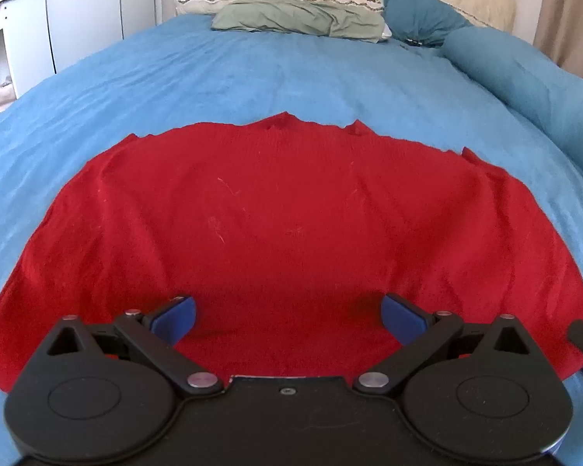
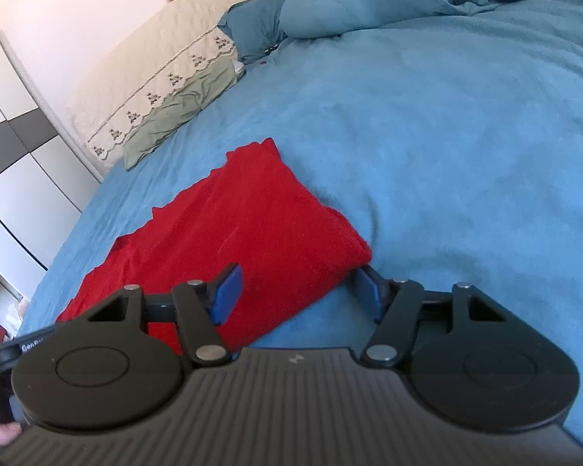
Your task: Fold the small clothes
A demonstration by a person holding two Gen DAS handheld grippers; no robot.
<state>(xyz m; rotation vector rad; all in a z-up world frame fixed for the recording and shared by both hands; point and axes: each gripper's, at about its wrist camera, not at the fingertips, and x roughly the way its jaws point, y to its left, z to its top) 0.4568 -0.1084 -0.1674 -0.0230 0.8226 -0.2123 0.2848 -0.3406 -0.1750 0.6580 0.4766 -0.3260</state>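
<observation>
Red garment flat on blue bedspread, left hand-held gripper spread wide, right hand-held gripper agape at its corner

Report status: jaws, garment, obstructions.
Left gripper open above red garment. Right gripper open, straddling the garment's corner. Garment lies on blue bedspread. No obstruction seen.

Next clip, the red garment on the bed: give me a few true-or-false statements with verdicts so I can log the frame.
1. The red garment lies on a blue bedspread. True.
2. The left hand-held gripper is clamped shut on the fabric. False: its jaws are wide open over it.
3. The right hand-held gripper straddles a garment corner, open. True.
4. A green pillow rests on the garment. False: it lies apart, by the headboard.
</observation>
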